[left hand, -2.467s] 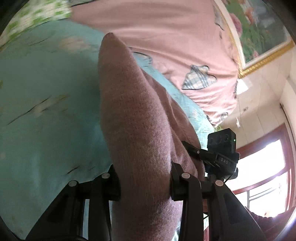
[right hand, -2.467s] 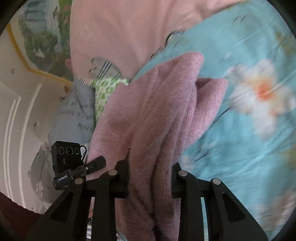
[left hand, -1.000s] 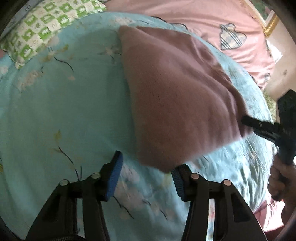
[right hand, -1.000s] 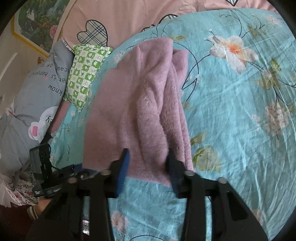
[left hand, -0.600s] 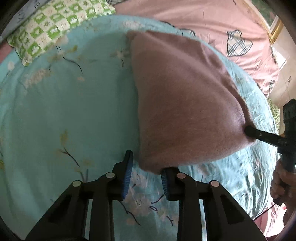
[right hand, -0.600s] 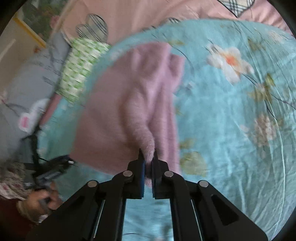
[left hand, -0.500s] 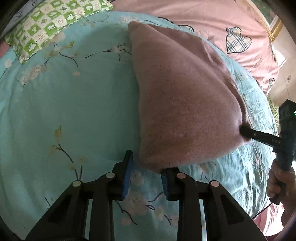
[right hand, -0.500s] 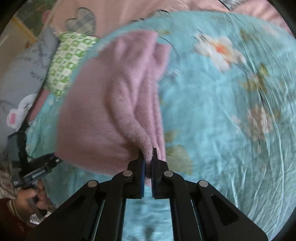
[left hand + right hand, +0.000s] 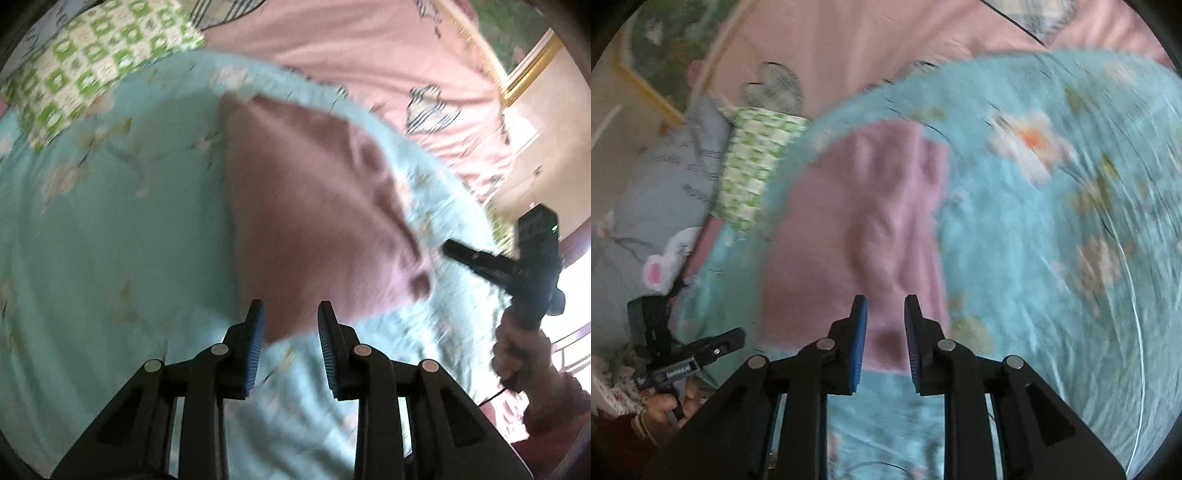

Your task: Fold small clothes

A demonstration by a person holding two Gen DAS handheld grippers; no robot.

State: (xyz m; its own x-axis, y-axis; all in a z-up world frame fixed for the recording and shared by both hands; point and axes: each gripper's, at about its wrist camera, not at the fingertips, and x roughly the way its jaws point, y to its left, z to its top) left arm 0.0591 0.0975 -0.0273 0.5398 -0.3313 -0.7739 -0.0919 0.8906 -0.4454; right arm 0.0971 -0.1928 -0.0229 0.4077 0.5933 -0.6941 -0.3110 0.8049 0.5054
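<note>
A pink knitted garment [image 9: 317,206] lies folded flat on the turquoise floral bedspread [image 9: 110,240]; it also shows in the right wrist view [image 9: 857,229]. My left gripper [image 9: 290,325] is open and empty, just above the garment's near edge. My right gripper [image 9: 885,321] is open and empty, over the garment's near edge on its side. The right gripper also shows in the left wrist view [image 9: 454,253], apart from the cloth. The left gripper shows in the right wrist view [image 9: 735,338]. Both views are motion-blurred.
A green checked pillow [image 9: 92,55] and a pink quilt with plaid hearts [image 9: 369,66] lie at the head of the bed. A grey cushion [image 9: 646,192] lies beside them. A gold-framed picture [image 9: 517,55] hangs on the wall.
Both grippers have let go of the garment and opened. They have drawn back from its near edge. The garment now lies flat on the bedspread.
</note>
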